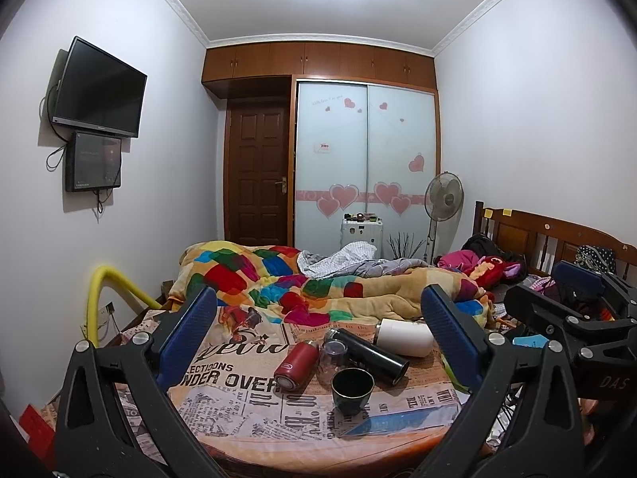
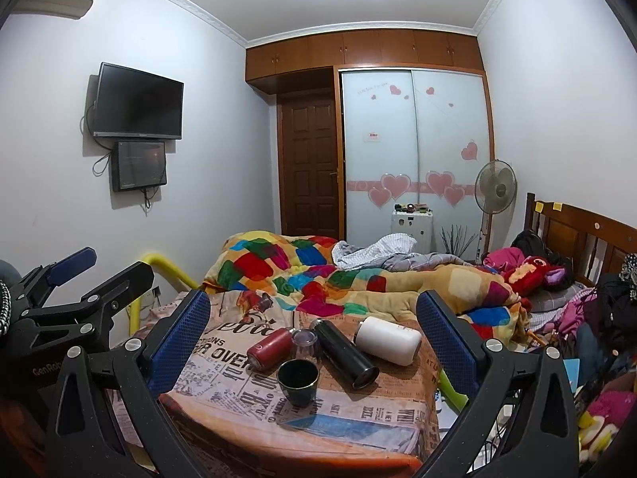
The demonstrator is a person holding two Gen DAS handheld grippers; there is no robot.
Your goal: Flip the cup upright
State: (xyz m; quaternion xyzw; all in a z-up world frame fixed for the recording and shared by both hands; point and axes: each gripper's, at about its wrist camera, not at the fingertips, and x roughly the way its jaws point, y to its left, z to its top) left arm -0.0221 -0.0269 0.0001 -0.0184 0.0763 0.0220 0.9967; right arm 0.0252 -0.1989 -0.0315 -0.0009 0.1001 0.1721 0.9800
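A dark cup [image 1: 352, 385] [image 2: 297, 382] stands upright, mouth up, near the front of a small table with a newspaper-print cloth [image 1: 239, 402] [image 2: 223, 382]. Behind it lie a red flask [image 1: 296, 364] [image 2: 270, 348], a black flask [image 1: 368, 352] [image 2: 345, 352] and a white bottle [image 1: 405, 336] [image 2: 388, 340], all on their sides. A clear glass [image 1: 333, 352] [image 2: 305, 341] stands upside down between the red and black flasks. My left gripper [image 1: 318, 342] and my right gripper [image 2: 314, 338] are both open and empty, held back from the table.
A bed with a colourful quilt [image 1: 302, 283] [image 2: 318, 279] lies right behind the table. A yellow rail [image 1: 107, 290] stands to the left. The other gripper shows at the right edge of the left wrist view [image 1: 577, 318] and at the left of the right wrist view [image 2: 71, 298].
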